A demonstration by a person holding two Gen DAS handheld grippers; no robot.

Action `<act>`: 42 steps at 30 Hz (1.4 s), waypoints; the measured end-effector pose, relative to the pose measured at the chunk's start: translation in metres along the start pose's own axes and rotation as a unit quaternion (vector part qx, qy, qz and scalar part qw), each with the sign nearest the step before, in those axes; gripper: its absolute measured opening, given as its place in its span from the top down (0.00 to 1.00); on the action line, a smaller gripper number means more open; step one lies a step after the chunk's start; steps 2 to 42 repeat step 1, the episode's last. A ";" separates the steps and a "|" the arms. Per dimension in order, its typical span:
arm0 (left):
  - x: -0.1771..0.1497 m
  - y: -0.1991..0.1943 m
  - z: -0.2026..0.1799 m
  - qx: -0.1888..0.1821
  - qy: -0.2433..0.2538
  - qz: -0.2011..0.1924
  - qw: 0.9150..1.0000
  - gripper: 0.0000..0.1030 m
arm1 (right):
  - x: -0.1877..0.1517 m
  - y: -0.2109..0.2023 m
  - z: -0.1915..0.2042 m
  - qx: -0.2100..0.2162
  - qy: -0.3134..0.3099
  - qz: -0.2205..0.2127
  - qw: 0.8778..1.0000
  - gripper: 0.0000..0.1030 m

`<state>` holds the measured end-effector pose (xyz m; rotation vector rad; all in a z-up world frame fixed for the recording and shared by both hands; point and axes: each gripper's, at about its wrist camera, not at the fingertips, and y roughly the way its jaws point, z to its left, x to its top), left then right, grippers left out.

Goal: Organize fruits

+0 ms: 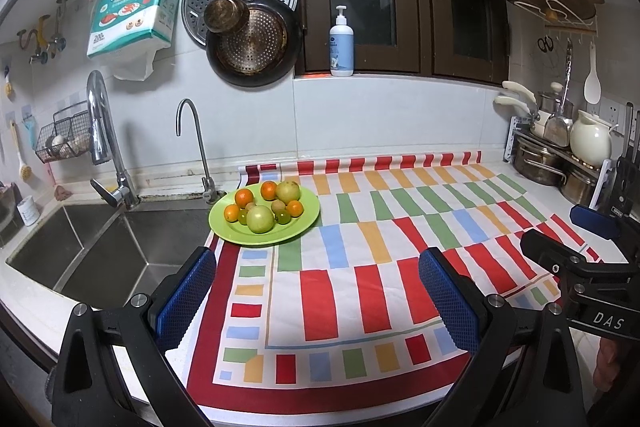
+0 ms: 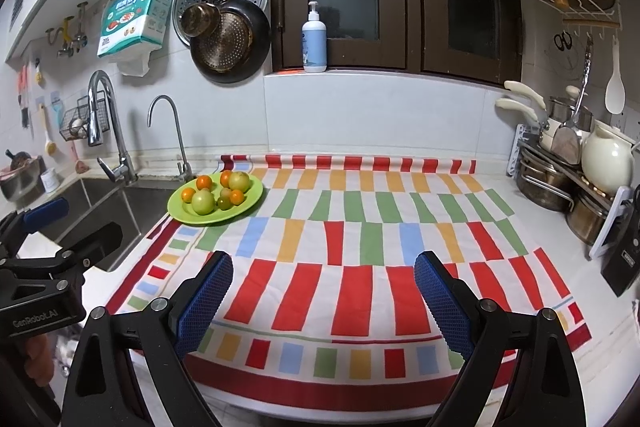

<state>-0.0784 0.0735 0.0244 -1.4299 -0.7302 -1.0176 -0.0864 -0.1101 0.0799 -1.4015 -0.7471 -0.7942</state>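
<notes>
A green plate [image 1: 306, 223] [image 2: 250, 201] sits at the back left of the striped cloth, beside the sink. On it lie several small oranges [image 1: 244, 197] [image 2: 204, 181], two pale green round fruits [image 1: 260, 219] [image 2: 203, 202] and a few small green and tan ones. My left gripper [image 1: 318, 277] hangs over the cloth's near part, open, with nothing between its blue pads. My right gripper [image 2: 324, 285] is open too, also empty, well short of the plate. Each gripper shows at the edge of the other's view.
A steel sink [image 1: 100, 247] with two taps [image 1: 106, 143] lies left of the plate. A rack of pots and a cream jug [image 2: 606, 159] crowds the right end of the counter. Pans [image 1: 252, 43] hang on the back wall, and a pump bottle [image 1: 341, 45] stands on the sill.
</notes>
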 end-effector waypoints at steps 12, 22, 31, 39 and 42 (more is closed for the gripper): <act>0.000 0.002 0.001 -0.002 0.000 0.001 1.000 0.00 | 0.000 0.001 0.000 0.000 0.000 0.000 1.000 0.10; 0.000 0.002 0.001 -0.002 0.000 0.001 1.000 0.00 | 0.000 0.001 0.000 0.000 0.000 0.000 1.000 0.10; 0.000 0.002 0.001 -0.002 0.000 0.001 1.000 0.00 | 0.000 0.001 0.000 0.000 0.000 0.000 1.000 0.10; 0.000 0.002 0.001 -0.002 0.000 0.001 1.000 0.00 | 0.000 0.001 0.000 0.000 0.000 0.000 1.000 0.10; 0.000 0.002 0.001 -0.002 0.000 0.001 1.000 0.00 | 0.000 0.001 0.000 0.000 0.000 0.000 1.000 0.10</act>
